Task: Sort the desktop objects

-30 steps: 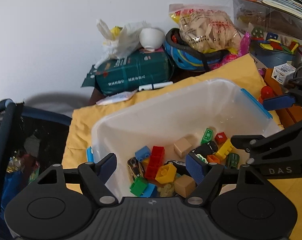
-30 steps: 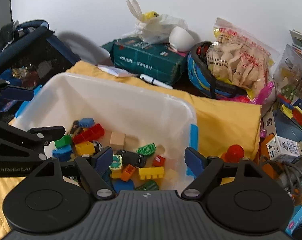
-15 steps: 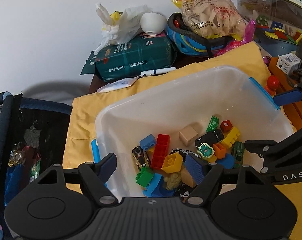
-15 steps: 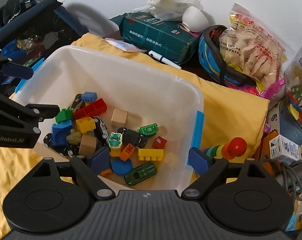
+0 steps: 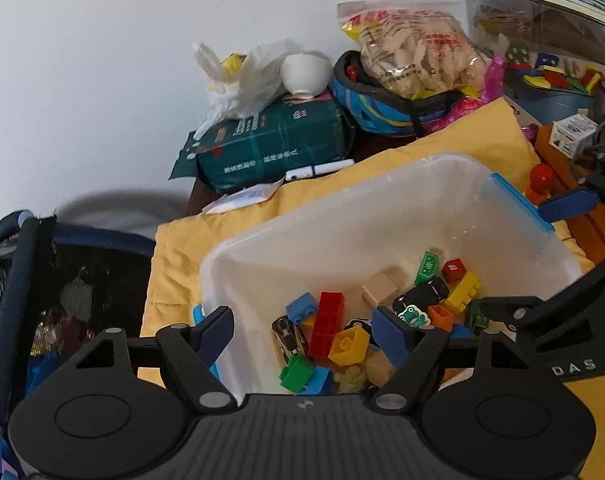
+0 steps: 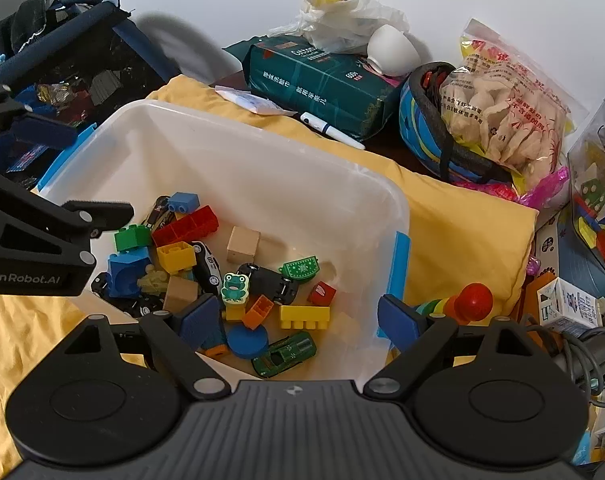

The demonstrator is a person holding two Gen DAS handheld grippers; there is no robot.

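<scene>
Both hand-held grippers, left hand-held gripper [image 5: 304, 332] and right hand-held gripper [image 6: 302, 322], gape wide, holding nothing.

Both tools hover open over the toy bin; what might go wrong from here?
1. The right tool straddles the clear bin wall, so a descent may strike the rim.
2. The toys lie packed: closing on the frog piece may also catch the black car.
3. The left tool hangs close by; the two may collide.
</scene>
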